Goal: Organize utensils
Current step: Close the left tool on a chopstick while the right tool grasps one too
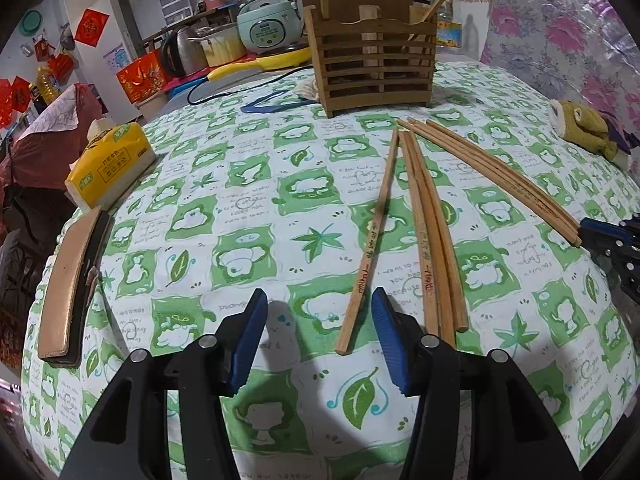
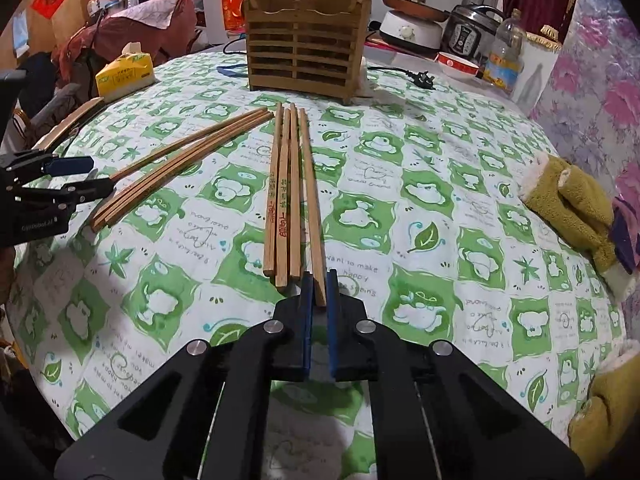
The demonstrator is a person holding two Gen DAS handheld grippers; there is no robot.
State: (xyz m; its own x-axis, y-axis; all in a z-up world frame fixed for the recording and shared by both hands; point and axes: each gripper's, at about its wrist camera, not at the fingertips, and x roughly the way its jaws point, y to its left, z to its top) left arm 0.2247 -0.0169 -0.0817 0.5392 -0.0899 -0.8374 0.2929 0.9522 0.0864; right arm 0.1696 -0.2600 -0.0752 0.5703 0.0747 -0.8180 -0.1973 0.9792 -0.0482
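Observation:
A wooden slatted utensil holder (image 1: 374, 62) stands at the far side of the table, also in the right wrist view (image 2: 306, 60), with a few chopsticks upright in it. Several wooden chopsticks lie loose on the cloth in two fans (image 1: 430, 232) (image 2: 288, 192). My left gripper (image 1: 320, 336) is open just above the cloth, with the near end of one chopstick (image 1: 366, 264) lying between its jaws. My right gripper (image 2: 319, 292) is shut on the near end of the rightmost chopstick (image 2: 311, 200), which rests on the cloth. The right gripper also shows in the left wrist view (image 1: 612, 236).
A yellow tissue pack (image 1: 110, 162) and a tan-and-black flat case (image 1: 74, 280) lie at the left edge. A green plush toy (image 2: 572, 204) lies at the right. A plug and cord (image 2: 420, 76), bowl and kitchen appliances stand behind the holder.

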